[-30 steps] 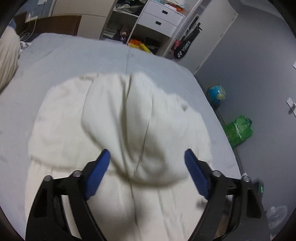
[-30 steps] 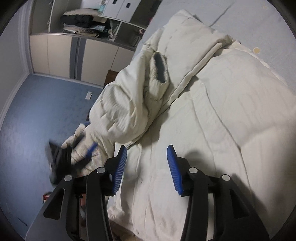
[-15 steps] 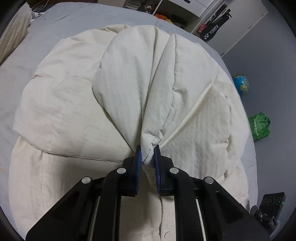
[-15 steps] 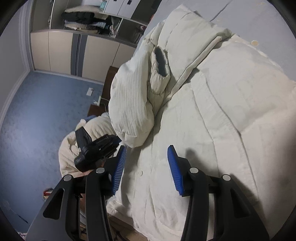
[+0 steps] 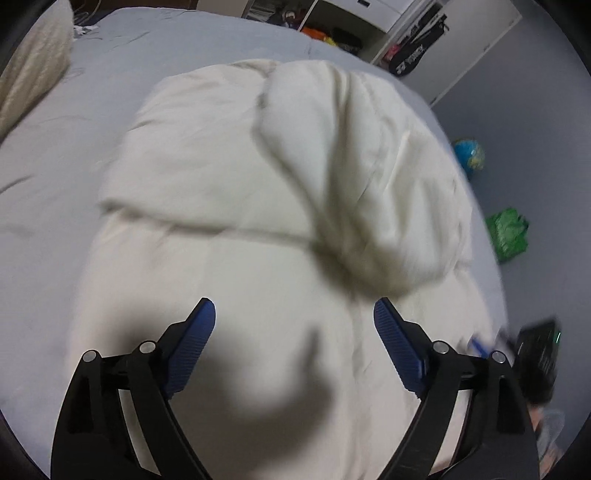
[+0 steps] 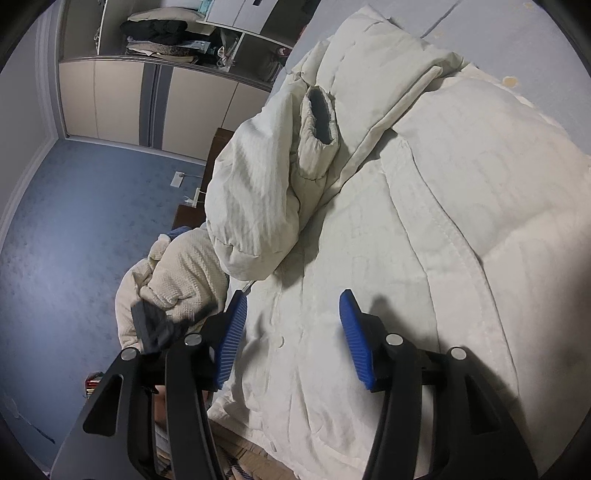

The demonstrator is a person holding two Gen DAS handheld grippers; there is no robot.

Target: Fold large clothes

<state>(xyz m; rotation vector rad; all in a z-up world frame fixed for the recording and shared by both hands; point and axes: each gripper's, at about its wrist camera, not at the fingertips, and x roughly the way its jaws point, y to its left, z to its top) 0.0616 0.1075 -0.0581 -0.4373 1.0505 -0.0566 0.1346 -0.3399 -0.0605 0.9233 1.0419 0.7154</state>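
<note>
A large cream padded jacket (image 5: 221, 192) lies spread on the grey bed (image 5: 55, 147). One sleeve (image 5: 351, 177) lies folded across its body, its end just ahead of my left gripper (image 5: 294, 321), which is open and empty above the jacket. In the right wrist view the jacket (image 6: 424, 221) fills the right side, with the folded sleeve (image 6: 258, 192) and its grey-lined cuff (image 6: 319, 114) on top. My right gripper (image 6: 291, 314) is open and empty over the jacket's front near its snap buttons.
A cream knitted blanket (image 6: 173, 280) sits past the bed edge at left. A green bag (image 5: 506, 232) and a globe (image 5: 469, 155) lie on the floor to the right. Shelves (image 5: 332, 26) and a wardrobe (image 6: 147, 103) stand beyond the bed.
My left gripper was shut on the sleeve end half a second ago. It has opened, let the sleeve drop onto the jacket, and pulled back. My right gripper has stayed open in place.
</note>
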